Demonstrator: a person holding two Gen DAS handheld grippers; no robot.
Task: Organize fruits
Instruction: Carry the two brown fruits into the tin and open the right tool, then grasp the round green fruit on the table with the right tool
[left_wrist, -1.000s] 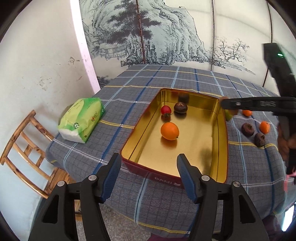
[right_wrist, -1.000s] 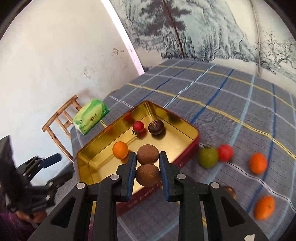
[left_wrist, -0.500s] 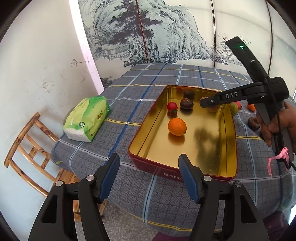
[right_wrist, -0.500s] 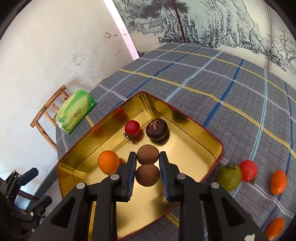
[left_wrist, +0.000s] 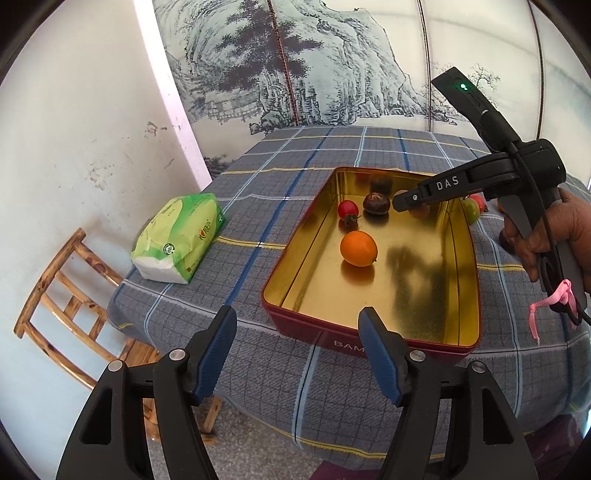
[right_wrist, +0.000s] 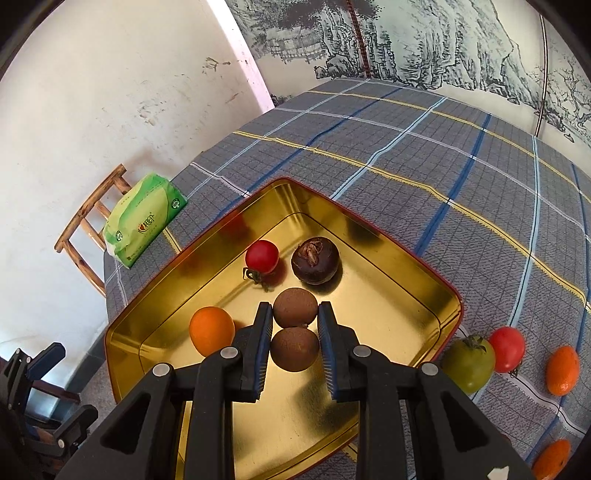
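Note:
My right gripper (right_wrist: 294, 308) is shut on two brown round fruits (right_wrist: 294, 349), stacked one behind the other between its pads. It hangs low over the gold-lined red tin (right_wrist: 369, 230), just in front of a red tomato (right_wrist: 261, 256) and a dark brown fruit (right_wrist: 314, 259). An orange (right_wrist: 211, 329) lies to its left in the tin. In the left wrist view the right gripper (left_wrist: 406, 201) reaches into the tin (left_wrist: 295, 240) from the right. My left gripper (left_wrist: 295, 317) sits at the tin's near end, jaws opening, nothing between them.
On the checked cloth right of the tin lie a green tomato (right_wrist: 468, 363), a red tomato (right_wrist: 506, 349) and two oranges (right_wrist: 562, 370). A green tissue pack (left_wrist: 179, 236) lies at the table's left edge, above a wooden chair (left_wrist: 66, 291). A person's hand (left_wrist: 546, 236) holds the right gripper.
The right gripper carried the two brown fruits from beyond the tin's edge to over its middle and sank lower. The left jaws spread a little wider.

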